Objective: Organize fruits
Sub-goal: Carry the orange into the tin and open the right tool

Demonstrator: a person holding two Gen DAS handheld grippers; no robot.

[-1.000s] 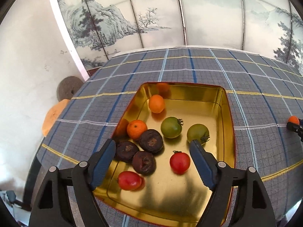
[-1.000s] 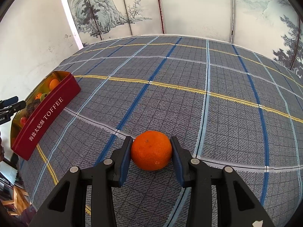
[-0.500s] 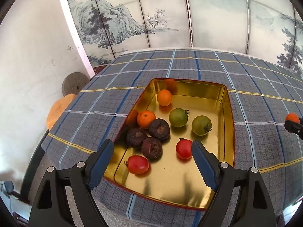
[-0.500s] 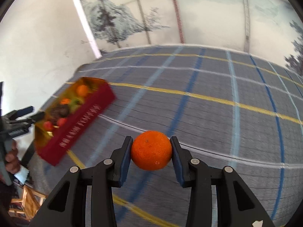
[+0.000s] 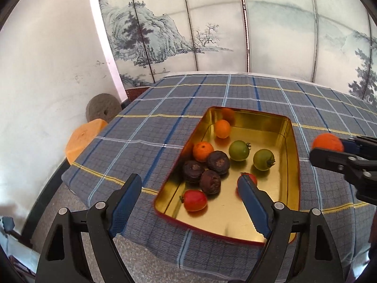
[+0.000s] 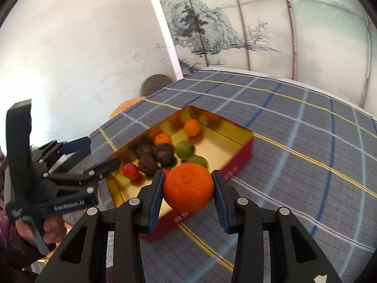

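**Right gripper carrying an orange beside the fruit tin, left gripper gaping**

The right gripper (image 6: 188, 187) is squeezing an orange (image 6: 188, 187) between its two blue pads (image 6: 156, 195), the jaws standing narrow with each pad pressing a side of the fruit. Just beyond those fingertips, the gold-lined tin (image 6: 238, 139) with its red outer wall is lying on the plaid tablecloth (image 6: 294, 141). Inside it are sitting two smaller oranges (image 5: 222, 128), two green tomatoes (image 5: 239, 150), three dark wrinkled fruits (image 5: 218, 162) and two red tomatoes (image 5: 195, 200).

The left gripper (image 5: 188, 197) is hanging over the near end of the tin with its jaws spread wide and gripping nothing; its right finger is overlapping one red tomato in view, though contact cannot be told. A hand (image 6: 50, 227) is gripping its handle. Beyond the tablecloth, a painted landscape screen (image 5: 235, 28) is standing.
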